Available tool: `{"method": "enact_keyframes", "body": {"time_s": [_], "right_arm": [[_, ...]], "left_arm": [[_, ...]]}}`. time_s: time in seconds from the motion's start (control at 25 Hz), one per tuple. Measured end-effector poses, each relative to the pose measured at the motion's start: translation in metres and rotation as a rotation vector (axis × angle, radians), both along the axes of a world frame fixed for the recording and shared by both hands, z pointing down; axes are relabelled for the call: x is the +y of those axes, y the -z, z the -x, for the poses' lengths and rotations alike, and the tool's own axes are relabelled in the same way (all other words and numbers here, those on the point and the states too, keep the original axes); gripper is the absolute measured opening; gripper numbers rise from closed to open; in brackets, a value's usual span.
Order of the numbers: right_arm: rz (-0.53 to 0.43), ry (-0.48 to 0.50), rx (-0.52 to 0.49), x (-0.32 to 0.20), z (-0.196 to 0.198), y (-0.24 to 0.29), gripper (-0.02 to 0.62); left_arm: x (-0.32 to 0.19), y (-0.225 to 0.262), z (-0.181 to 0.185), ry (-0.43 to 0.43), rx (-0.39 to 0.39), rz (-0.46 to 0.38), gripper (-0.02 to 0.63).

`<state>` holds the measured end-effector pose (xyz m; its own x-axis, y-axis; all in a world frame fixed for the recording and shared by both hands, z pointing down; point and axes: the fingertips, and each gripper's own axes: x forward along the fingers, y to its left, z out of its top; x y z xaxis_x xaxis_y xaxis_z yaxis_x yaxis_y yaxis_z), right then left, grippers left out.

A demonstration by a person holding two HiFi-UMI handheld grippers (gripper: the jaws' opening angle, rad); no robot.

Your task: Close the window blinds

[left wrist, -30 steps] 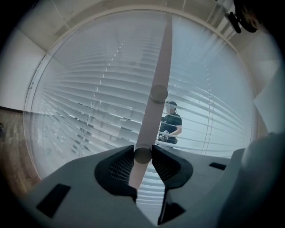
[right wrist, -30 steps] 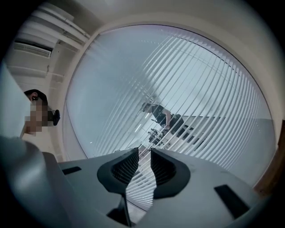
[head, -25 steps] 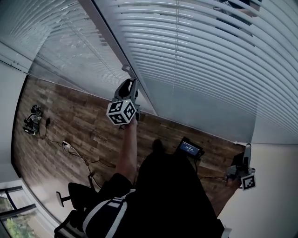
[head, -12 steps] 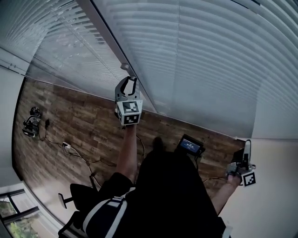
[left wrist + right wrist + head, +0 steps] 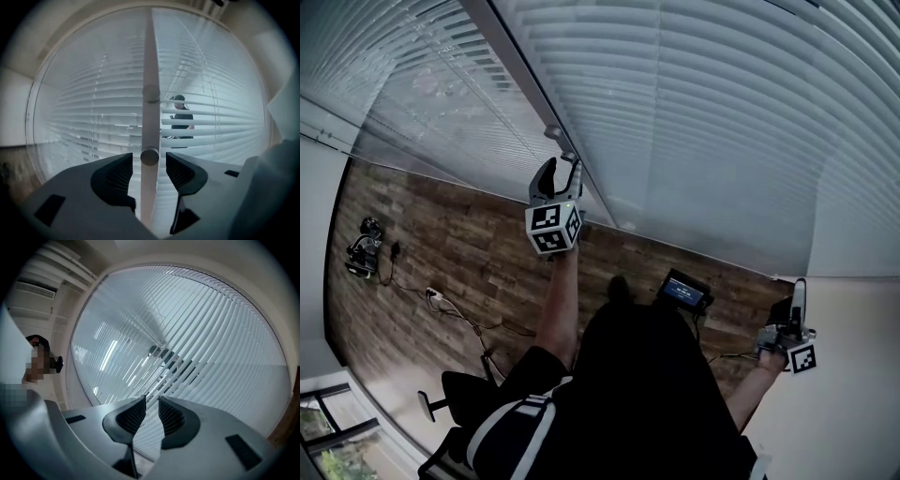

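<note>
Floor (image 5: 478, 258): dark brown wood-look planks, laid lengthwise along the window wall.

Window frame post (image 5: 516, 70): pale, running up between two large panes. Cool, even daylight comes through them.

Walls: plain white, one at the left (image 5: 317, 225) and one at the right (image 5: 853, 375).

Second window (image 5: 323, 441): dark-framed, in the lower left corner, with green foliage outside.

Furniture: black chair (image 5: 457, 392) standing on the planks.

Loose items on the floor:
- thin cables (image 5: 473, 328) trailing from a white plug block (image 5: 434, 293)
- small dark device (image 5: 364, 246) near the left wall
- black unit with a lit blue screen (image 5: 684, 295)
</note>
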<state>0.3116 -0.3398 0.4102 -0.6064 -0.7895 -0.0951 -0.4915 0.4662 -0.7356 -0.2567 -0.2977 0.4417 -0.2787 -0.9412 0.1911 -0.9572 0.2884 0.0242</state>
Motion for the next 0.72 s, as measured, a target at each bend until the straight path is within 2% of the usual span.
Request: {"method": "enact_keyframes", "body": {"time_s": [0.08,0.16,0.28,0.32,0.4,0.52,0.72], "right_arm": [[-0.003,0.001,0.0,-0.0001,0.0,0.0012,0.086],[-0.005,-0.001,0.001,0.0007,-0.0014,0.0022,0.085],[-0.008,-0.005,0.003,0.0026,-0.0027,0.0028,0.084],[-0.009,-0.006,0.003,0.0031,-0.003,0.0027,0.085],[-0.009,-0.01,0.001,0.004,-0.004,0.0024,0.086],[-0.01,-0.014,-0.005,0.0049,-0.0046,0.0015,0.085],[-0.007,-0.016,-0.001,0.0057,-0.0067,-0.0004,0.086]], "left_arm": [[0.0007,-0.001,0.0025,-0.013,0.133,-0.062,0.221],[-0.0023,0.0011,0.0036,-0.03,0.218,-0.104,0.221],[-0.0054,0.006,0.0034,-0.037,0.25,-0.117,0.218],[-0.0055,0.0067,0.0034,-0.034,0.245,-0.112,0.206],[-0.0049,0.0063,0.005,-0.024,0.23,-0.096,0.141],[-0.0048,0.0045,0.0062,-0.021,0.173,-0.061,0.137],[-0.0064,0.0036,0.001,-0.011,-0.03,0.051,0.137]]}}
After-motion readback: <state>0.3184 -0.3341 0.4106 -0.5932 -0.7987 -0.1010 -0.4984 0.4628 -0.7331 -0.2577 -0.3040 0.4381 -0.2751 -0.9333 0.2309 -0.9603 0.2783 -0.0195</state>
